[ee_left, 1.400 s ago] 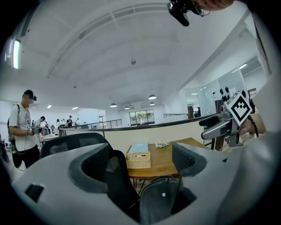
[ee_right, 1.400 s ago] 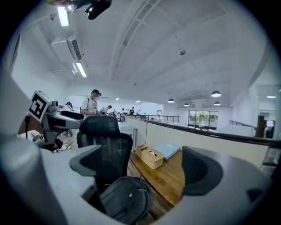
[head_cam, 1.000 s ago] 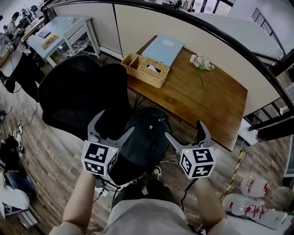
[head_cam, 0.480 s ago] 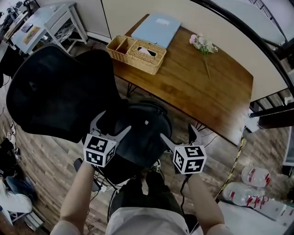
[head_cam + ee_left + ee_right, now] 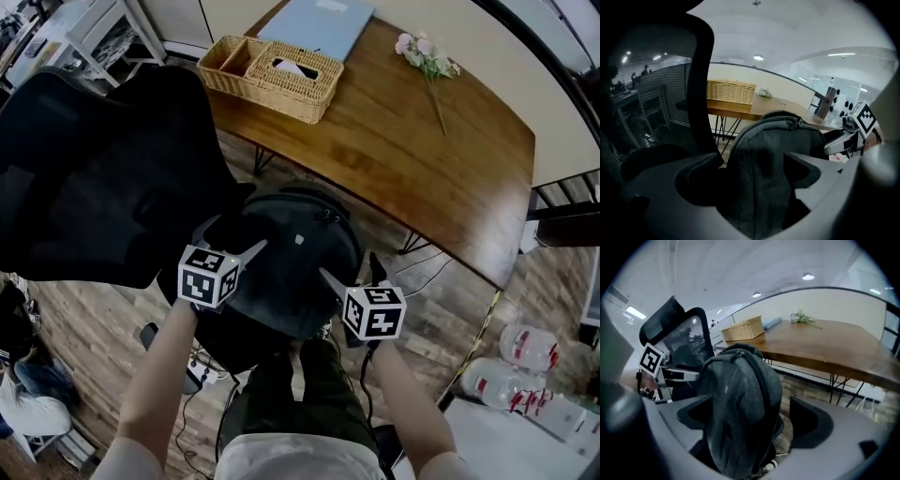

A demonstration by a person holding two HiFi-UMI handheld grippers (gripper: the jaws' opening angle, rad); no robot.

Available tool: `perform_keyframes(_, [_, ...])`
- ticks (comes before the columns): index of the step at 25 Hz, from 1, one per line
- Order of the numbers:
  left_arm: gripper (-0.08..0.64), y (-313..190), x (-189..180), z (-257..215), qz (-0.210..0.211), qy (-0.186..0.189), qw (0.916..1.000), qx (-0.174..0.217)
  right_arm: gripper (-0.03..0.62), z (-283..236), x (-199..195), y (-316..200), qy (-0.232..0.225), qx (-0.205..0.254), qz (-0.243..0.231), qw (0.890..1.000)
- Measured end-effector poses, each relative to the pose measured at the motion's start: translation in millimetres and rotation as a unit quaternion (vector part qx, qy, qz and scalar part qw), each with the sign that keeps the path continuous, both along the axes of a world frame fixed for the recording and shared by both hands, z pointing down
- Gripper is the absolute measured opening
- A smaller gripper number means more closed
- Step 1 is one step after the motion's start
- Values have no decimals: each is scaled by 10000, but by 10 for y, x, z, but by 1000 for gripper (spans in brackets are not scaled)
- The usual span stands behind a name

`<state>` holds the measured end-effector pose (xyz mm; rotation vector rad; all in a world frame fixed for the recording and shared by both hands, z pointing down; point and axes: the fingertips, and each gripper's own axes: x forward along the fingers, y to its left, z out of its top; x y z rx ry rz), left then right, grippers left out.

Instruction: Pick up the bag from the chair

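A dark grey backpack (image 5: pixel 292 255) stands upright on the seat of a black office chair (image 5: pixel 94 169). My left gripper (image 5: pixel 232 238) is at the bag's left side and open, its jaws wide around the bag (image 5: pixel 764 154). The right gripper (image 5: pixel 349 266) is at the bag's right side, also open. Its jaws have just been closing a little with the bag (image 5: pixel 740 404) between them. The right-hand jaw stands clear of the fabric. In the left gripper view the right gripper (image 5: pixel 853 129) shows beyond the bag. The seat is hidden under the bag.
A wooden table (image 5: pixel 422 159) stands just behind the chair with a wicker basket (image 5: pixel 272 66), a blue folder (image 5: pixel 319 17) and flowers (image 5: pixel 427 54) on it. Water bottles (image 5: pixel 525 349) lie on the floor at right. Cables (image 5: pixel 202 380) run under the chair.
Both grippers have come down from above the bag and now flank its upper part, one on each side. The view has moved closer to the chair.
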<state>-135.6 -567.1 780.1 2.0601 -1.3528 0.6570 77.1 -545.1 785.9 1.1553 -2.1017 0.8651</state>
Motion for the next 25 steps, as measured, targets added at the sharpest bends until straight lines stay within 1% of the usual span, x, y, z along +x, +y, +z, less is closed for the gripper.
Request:
perform_keyframes(4, [439,-3,-15,371,26,68,9995,-306,506,276,52,23,-97,-224,249,9994])
perform_keyframes(9, [437,20,-36,711,-33,349,9962,-795,489,465,78,65,-46,-283,263,9992])
perform_keyframes(10, [437,33,-30,764,17,318,9959,-852,476,497,84,76,-37,-297,271,9992])
perform_keyframes(12, [427,66,-16,847,173,141,9954,-927,443,540,91,88,-33,-286,318,9991])
perform_keyframes(13, [369,75,-15,867,213,42,9953,-946,435,542,85,90,-52,-255,335,9991])
perform_keyframes(14, [342,78,-14,872,211,-30,9952,-951,413,534,70,95,-80,-218,335,9992])
perform_keyframes(16, [319,81,-2,861,150,-94,9956,-924,313,507,36,110,-110,-154,325,9993])
perform_keyframes(18, [284,104,7,832,109,-63,9964,-836,282,489,25,130,-90,-130,353,9993])
perform_keyframes(21, [221,196,-8,740,51,142,9978,-640,253,435,23,184,-127,-113,435,9989])
perform_keyframes(25, [178,374,-76,507,-105,340,9982,-478,209,232,-64,290,-252,23,398,9989])
